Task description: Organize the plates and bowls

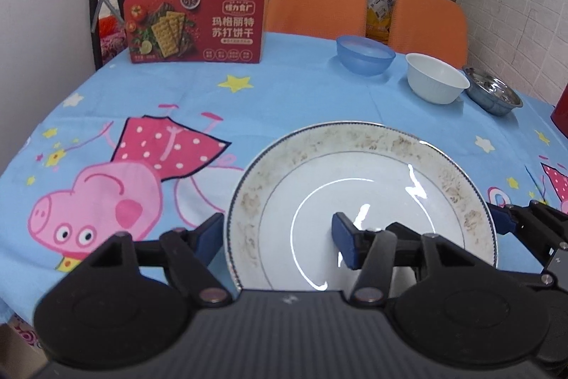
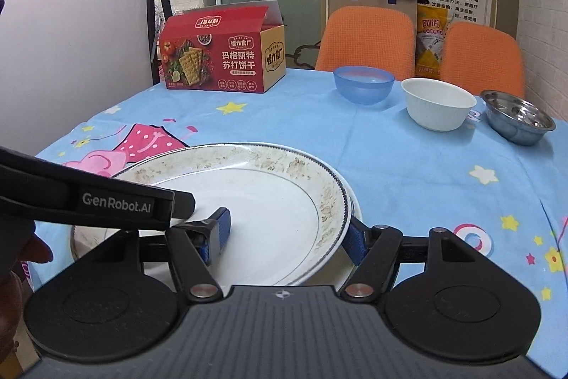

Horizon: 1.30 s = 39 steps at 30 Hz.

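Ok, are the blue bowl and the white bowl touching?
Apart. The right wrist view shows a strip of tablecloth between the blue bowl and the white bowl.

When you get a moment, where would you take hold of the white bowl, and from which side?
Probably by the rim of the white bowl, one finger inside and one outside the wall, coming down from above on its near side. It stands upright and open, and its smooth flared wall looks too wide to span. The blue bowl and steel bowl flank it, so the near side is freest.
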Tool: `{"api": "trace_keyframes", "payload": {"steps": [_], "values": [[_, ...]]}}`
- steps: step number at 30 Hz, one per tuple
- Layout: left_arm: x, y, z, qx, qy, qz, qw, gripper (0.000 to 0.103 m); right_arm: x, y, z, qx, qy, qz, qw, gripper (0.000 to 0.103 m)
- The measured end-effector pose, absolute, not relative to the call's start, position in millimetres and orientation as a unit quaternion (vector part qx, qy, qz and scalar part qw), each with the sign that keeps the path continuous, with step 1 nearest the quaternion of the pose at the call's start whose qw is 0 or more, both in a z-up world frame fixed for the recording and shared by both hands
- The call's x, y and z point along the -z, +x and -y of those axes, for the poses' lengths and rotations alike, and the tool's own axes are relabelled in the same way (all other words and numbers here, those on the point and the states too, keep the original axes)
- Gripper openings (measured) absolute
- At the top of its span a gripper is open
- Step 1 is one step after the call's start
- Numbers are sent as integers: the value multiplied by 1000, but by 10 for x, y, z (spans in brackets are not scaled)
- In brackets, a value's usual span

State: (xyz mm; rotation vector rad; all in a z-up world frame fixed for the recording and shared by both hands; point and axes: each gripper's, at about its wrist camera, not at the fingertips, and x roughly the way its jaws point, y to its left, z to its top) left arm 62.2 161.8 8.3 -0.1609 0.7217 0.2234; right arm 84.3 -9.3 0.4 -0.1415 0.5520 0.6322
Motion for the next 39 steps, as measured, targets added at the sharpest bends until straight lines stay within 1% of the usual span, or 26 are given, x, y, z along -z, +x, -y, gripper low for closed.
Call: {"api": "trace_keyframes", "payload": {"steps": [4, 5, 8, 11, 15, 21, 31, 39], "values": [[-267, 541, -1656, -123, -70, -314, 939, 68, -70, 868, 196, -302, -37, -259, 917, 103], [-305, 534, -1670, -125, -72, -308, 940, 72, -82, 861, 203, -295, -36, -255, 920, 103], [-378, 548, -1673, -126, -75, -299, 943, 72, -79, 849, 200, -301, -45, -252, 919, 103], [-400, 573, -1645, -125, -76, -298, 943, 72, -84, 782, 149, -318, -66, -243, 914, 103], [-415, 589, -1560, -112, -70, -299, 945, 72, -180, 811, 291, -311, -37, -228, 922, 103], [-396, 711, -1347, -85, -62, -311, 945, 72, -123, 981, 565, -283, -7, -252, 925, 103], [-418, 1002, -827, -39, -26, -320, 946, 72, -54, 1249, 1288, -195, 54, -272, 941, 103], [-444, 1330, -483, -15, 6, -331, 944, 72, 11, 1470, 1695, -165, 70, -282, 942, 103]]}}
